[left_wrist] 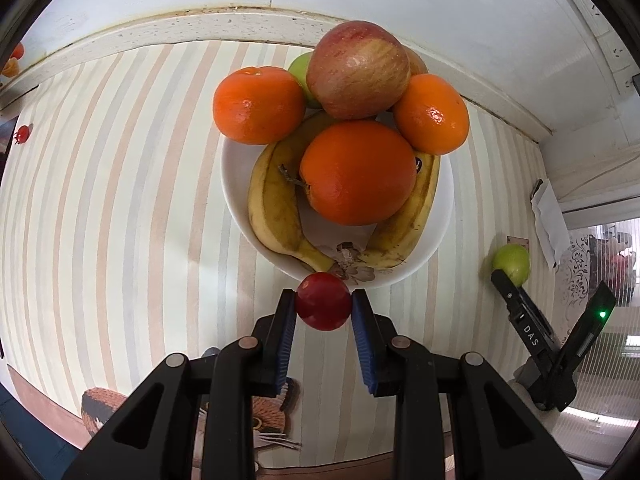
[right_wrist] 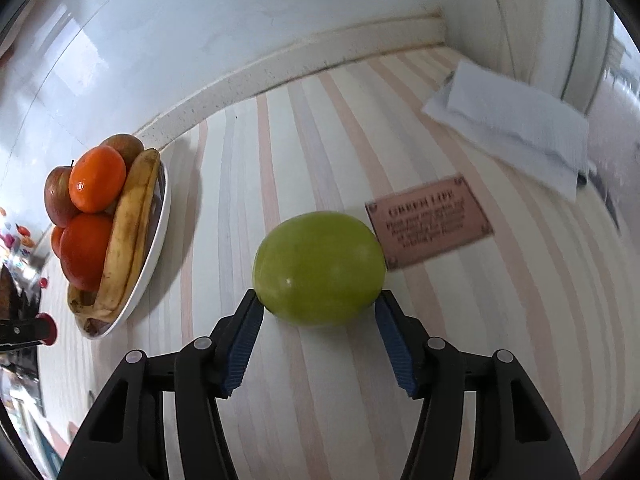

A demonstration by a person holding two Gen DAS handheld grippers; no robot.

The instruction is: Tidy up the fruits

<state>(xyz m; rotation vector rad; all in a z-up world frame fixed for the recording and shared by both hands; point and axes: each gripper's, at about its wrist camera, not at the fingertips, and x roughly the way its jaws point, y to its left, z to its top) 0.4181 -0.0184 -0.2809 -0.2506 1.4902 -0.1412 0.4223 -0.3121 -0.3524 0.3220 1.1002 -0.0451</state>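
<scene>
My left gripper [left_wrist: 323, 299] is shut on a small red fruit [left_wrist: 322, 312], held just in front of the near rim of a white bowl [left_wrist: 440, 236]. Two bananas [left_wrist: 272, 208], three oranges [left_wrist: 358, 172], a red-yellow apple [left_wrist: 358, 70] and a partly hidden green fruit [left_wrist: 300, 70] are piled in the bowl. In the right wrist view a green apple [right_wrist: 320, 268] sits low over the striped cloth, and the blue pads of my right gripper [right_wrist: 319, 300] press on both its sides. The bowl [right_wrist: 159, 236] lies to its left. The same apple [left_wrist: 511, 262] shows at the far right of the left wrist view.
A pink printed card [right_wrist: 428, 222] lies just behind the green apple, with a folded white paper towel [right_wrist: 508, 128] further back right. A white skirting [right_wrist: 320, 64] and wall close the back. A woven mat with a cat picture [left_wrist: 104, 404] lies at the near edge.
</scene>
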